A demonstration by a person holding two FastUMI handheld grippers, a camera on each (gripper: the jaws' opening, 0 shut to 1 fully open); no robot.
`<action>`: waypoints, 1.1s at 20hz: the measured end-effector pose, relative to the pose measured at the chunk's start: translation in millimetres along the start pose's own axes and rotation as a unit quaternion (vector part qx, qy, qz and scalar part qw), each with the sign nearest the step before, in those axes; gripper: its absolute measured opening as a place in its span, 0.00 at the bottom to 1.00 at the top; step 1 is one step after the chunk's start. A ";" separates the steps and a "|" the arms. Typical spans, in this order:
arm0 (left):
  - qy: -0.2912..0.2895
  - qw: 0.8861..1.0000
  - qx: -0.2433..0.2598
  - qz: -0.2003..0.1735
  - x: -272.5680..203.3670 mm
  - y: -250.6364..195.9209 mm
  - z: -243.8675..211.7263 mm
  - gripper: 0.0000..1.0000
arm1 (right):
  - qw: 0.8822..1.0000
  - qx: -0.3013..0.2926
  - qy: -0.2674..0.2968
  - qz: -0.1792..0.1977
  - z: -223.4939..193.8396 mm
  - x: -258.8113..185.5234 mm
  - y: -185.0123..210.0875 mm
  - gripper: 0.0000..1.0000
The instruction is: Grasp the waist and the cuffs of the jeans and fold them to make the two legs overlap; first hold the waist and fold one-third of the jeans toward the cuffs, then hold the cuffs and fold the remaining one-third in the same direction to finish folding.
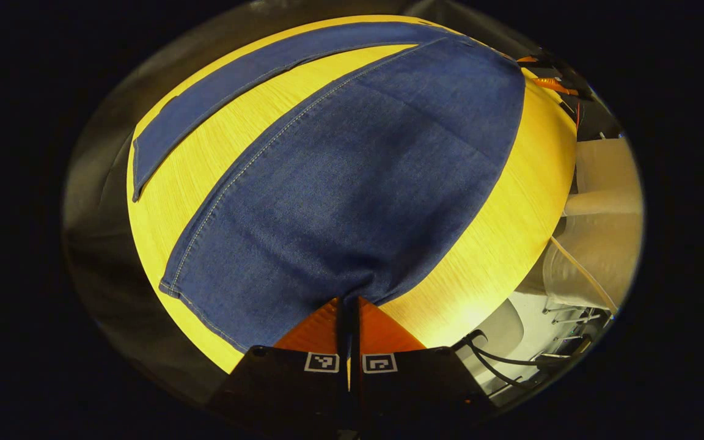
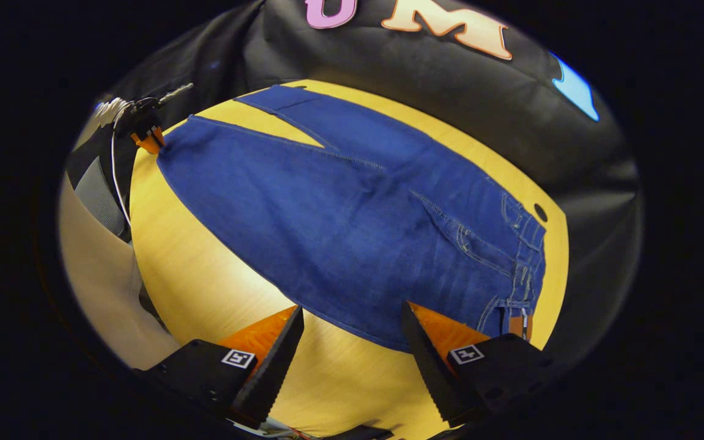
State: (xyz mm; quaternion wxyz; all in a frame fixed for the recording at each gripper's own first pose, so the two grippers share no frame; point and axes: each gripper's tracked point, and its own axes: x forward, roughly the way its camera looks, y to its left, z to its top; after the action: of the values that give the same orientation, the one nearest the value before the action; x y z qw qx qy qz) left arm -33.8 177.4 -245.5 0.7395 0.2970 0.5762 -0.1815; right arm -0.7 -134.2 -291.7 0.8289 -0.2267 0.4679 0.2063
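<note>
Yellow wood-grain table [image 2: 205, 293] fills the middle of both views, with the booth's black cloth wall [image 2: 388, 79] behind it in the right gripper view. We note the jeans [image 2: 352, 226] spread flat on the tabletop, legs parted in a narrow V, the waistband toward the right in the right gripper view and the cuffs toward the upper left.

Left gripper [image 1: 348, 305]: our fingers sit pressed together with the hem of the nearer leg pinched between them; the denim puckers right at the tips. From this camera the nearer leg [image 1: 352, 195] runs away from the gripper across the table, and the other leg [image 1: 248, 85] lies apart from it as a thin strip toward the upper left, bare wood between the two. At the right edge we see a pale sleeve or garment [image 1: 602, 244] of the person and some cables [image 1: 498, 360] below the table edge.

Right gripper [image 2: 352, 342]: fingers spread wide, nothing between them but bare tabletop. The right finger's tip lies at the edge of the jeans near the waist; whether it touches the cloth we cannot tell. The left finger stands just beside the hem line, over bare wood.

Far across in the right gripper view, the left gripper shows small at the cuff corner, at the table's far-left edge, with a white cable [image 2: 117, 171] trailing from it.
</note>
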 end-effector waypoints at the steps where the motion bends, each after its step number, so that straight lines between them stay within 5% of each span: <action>1: 0.001 1.000 0.000 0.002 -0.6 -0.1 -0.1 0.00 | 1.000 -0.001 0.011 0.008 -5.4 5.2 -1.0 0.99; 10: 0.012 1.000 -0.005 -0.005 1.4 2.3 0.0 0.00 | 0.998 -0.010 0.040 0.056 -16.8 20.8 0.6 0.99; 14: 0.027 1.000 0.009 -0.010 2.1 -0.2 0.3 0.00 | 0.997 -0.016 0.041 0.059 -14.8 16.6 -1.3 0.90; 15: 0.031 0.999 0.011 -0.012 3.0 -0.1 0.3 0.00 | 0.997 -0.017 0.039 0.059 -14.0 23.1 -4.7 0.77; 16: 0.034 0.999 0.010 -0.014 2.6 -0.2 1.8 0.00 | 0.997 -0.019 0.038 0.061 -12.4 25.3 -7.9 0.76; 19: 0.033 0.999 0.003 -0.013 3.5 -0.6 -1.2 0.00 | 0.997 -0.028 0.027 0.061 1.4 25.8 -18.1 0.36; 22: 0.028 1.000 -0.005 0.000 3.5 1.0 0.0 0.00 | 0.998 -0.016 0.017 0.052 9.6 23.3 -19.1 0.11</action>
State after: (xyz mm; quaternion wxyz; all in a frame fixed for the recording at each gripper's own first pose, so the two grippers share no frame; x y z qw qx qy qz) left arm -32.2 178.5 -248.6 0.7244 0.2980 0.5979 -0.1702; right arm 27.6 -141.2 -304.1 0.8052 -0.2187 0.4898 0.2530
